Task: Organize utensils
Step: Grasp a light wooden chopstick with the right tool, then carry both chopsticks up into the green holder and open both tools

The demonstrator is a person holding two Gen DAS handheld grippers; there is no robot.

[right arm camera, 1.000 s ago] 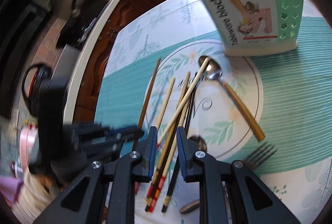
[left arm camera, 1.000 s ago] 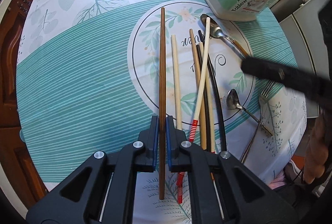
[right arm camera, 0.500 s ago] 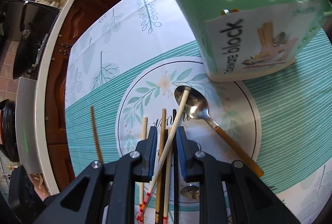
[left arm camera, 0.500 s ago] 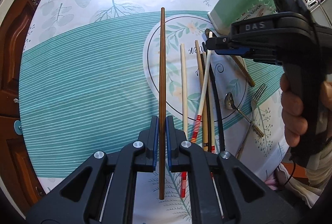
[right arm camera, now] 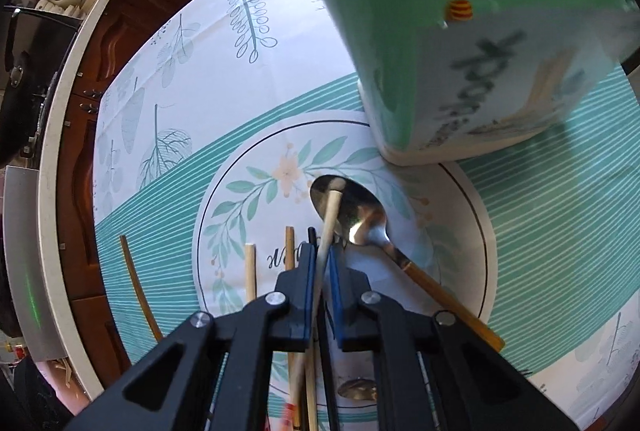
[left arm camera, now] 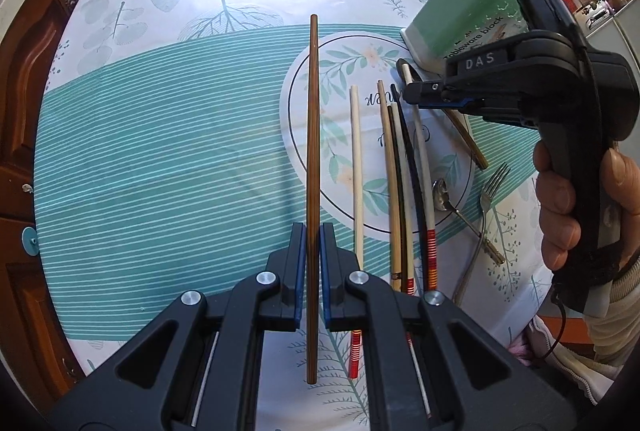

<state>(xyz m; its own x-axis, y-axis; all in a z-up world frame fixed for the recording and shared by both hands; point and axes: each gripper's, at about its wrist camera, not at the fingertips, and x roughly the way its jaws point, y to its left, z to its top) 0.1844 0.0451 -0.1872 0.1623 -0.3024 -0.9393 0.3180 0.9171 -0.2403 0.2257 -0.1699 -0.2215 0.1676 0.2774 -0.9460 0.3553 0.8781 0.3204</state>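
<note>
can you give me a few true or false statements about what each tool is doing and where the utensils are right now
1. The left tool grips a dark brown chopstick. True.
2. The right tool is wide open over the fork. False: its jaws close on a white chopstick.
3. That white chopstick's tip lies over the big spoon. True.
4. The green holder lies tipped on its side. False: it stands upright.
5. The fork sits inside the holder. False: it lies on the tablecloth.

A round tabletop (left arm camera: 160, 151) under teal leaf-print cloth; dark wooden cabinets (right arm camera: 120, 31) stand at far left, sunlit.
</note>
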